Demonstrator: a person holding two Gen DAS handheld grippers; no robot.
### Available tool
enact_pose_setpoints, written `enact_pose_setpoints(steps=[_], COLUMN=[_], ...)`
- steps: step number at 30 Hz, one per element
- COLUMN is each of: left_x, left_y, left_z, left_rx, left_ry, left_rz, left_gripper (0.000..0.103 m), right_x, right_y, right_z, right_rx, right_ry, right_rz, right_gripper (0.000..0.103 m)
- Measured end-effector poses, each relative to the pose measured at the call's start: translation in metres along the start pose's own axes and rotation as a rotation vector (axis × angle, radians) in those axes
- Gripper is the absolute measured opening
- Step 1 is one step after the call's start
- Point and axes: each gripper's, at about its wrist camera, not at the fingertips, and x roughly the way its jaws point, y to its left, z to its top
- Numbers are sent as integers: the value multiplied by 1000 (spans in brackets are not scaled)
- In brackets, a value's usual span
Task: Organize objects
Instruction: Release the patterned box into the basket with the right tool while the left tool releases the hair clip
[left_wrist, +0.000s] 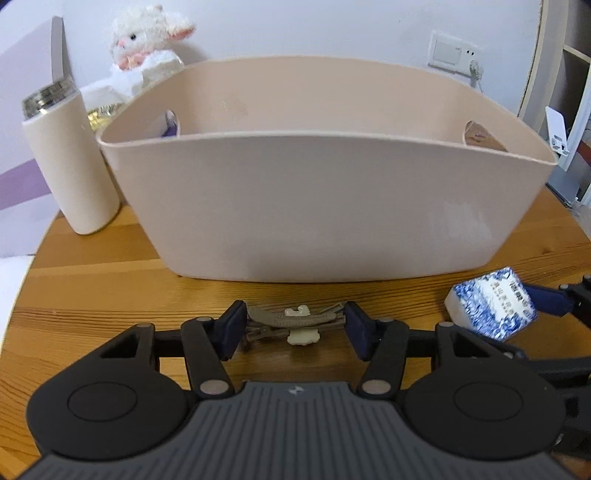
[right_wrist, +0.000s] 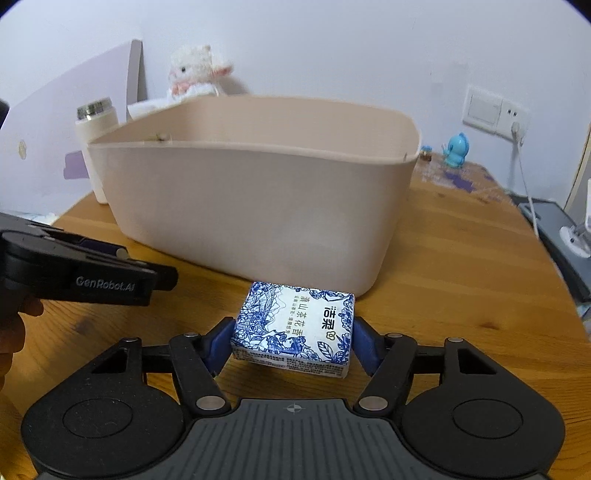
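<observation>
Only left view shows hair clip (left_wrist: 295, 322), pinched between left fingers (left_wrist: 233, 328) near bin (left_wrist: 325, 206). Right view: right gripper (right_wrist: 291, 341) level above desk (right_wrist: 461, 266), fingers pinching tissue pack (right_wrist: 295, 328).

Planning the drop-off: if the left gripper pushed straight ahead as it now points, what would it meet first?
Probably the near wall of the beige bin, directly beyond the hair clip that the left gripper holds; only bare wooden table lies between.

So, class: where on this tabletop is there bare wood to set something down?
Bare wood lies left of the left claw, in front of the cream bottle, and right of the pink basket. The strip before the basket is crowded: hair clip, tissue pack, both claws.
</observation>
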Motion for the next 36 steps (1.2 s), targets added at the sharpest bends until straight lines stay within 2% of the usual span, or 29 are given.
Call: enact_pose_setpoints(steps=[12, 22, 30, 36], left_x=[-69, -107, -110, -83], left_y=[10, 13, 10, 5], left_z=[5, 29, 62, 87], left_rx=[7, 8, 20, 11], left_ry=[-150, -270, -341, -332], left_rz=[32, 60, 75, 97], left_gripper=[59, 59, 59, 59], right_x=[-65, -90, -85, -60], right_y=[0, -4, -11, -22], right_z=[25, 61, 93, 114], right_rx=[-25, -37, -27, 5], right_ry=[-163, -280, -340, -335], right_rz=[-8, -15, -7, 5], right_gripper=[64, 64, 64, 64])
